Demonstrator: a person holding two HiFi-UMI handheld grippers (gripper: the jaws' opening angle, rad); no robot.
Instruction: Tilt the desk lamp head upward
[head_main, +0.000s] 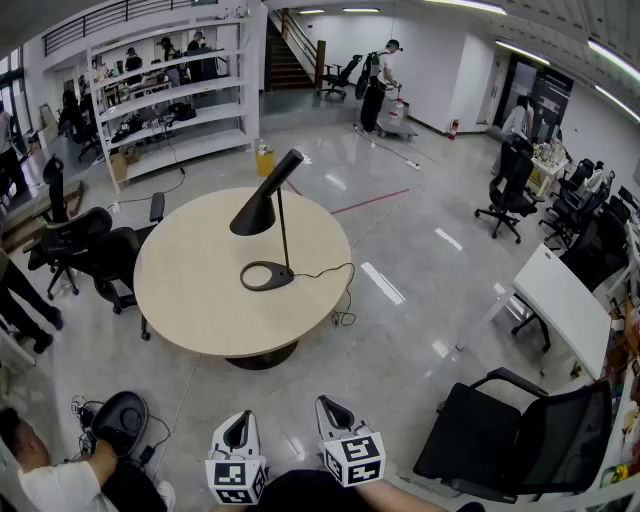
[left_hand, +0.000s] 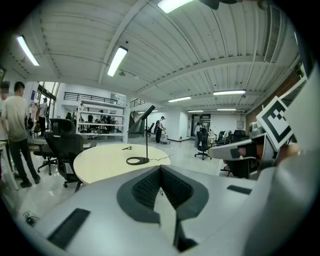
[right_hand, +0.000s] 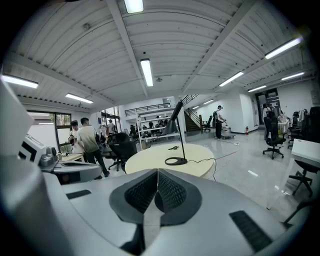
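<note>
Holds white left gripper (head_main: 238, 422) and white right gripper (head_main: 331, 408) low, both jaw pairs clenched on nothing, well short of round beige table (head_main: 190, 300). Shows black desk lamp (head_main: 260, 210) upright near table centre, cone head angled downward.

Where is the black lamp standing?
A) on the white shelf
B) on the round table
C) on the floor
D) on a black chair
B: the desk lamp stands on the round table, near its middle.
</note>
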